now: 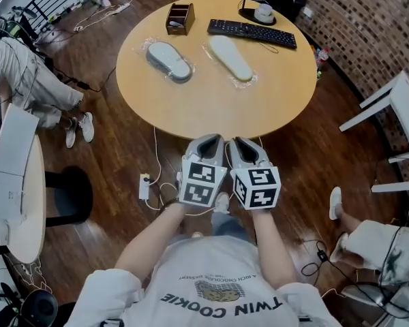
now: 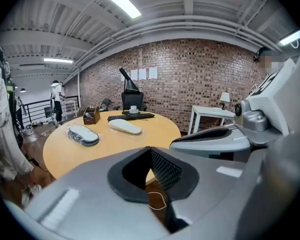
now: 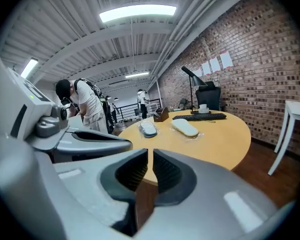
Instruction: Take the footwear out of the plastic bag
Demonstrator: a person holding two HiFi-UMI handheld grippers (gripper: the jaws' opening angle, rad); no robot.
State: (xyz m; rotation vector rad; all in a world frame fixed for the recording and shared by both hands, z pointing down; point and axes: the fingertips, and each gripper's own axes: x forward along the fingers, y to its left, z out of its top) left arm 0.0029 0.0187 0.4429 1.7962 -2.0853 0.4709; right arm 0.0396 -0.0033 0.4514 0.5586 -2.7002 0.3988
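The table point(image 1: 211, 107) is pale wood, smooth, with a soft sheen. On it the grey slipper point(image 1: 169, 60) and the pale slipper point(image 1: 230, 56) look matt, each in a clear, crinkled, glossy plastic bag point(image 1: 148, 45). At the table's far edge sit a matt black plastic keyboard point(image 1: 252, 33) and a dark wooden box point(image 1: 180, 18). Under the table the floor point(image 1: 123, 148) is dark, glossy planks.

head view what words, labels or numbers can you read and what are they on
"TWIN COOKIE": on the person's shirt, upside down in this view.
smaller line by the cookie picture on the shirt: too small to read.
keyboard keys: too small to read.
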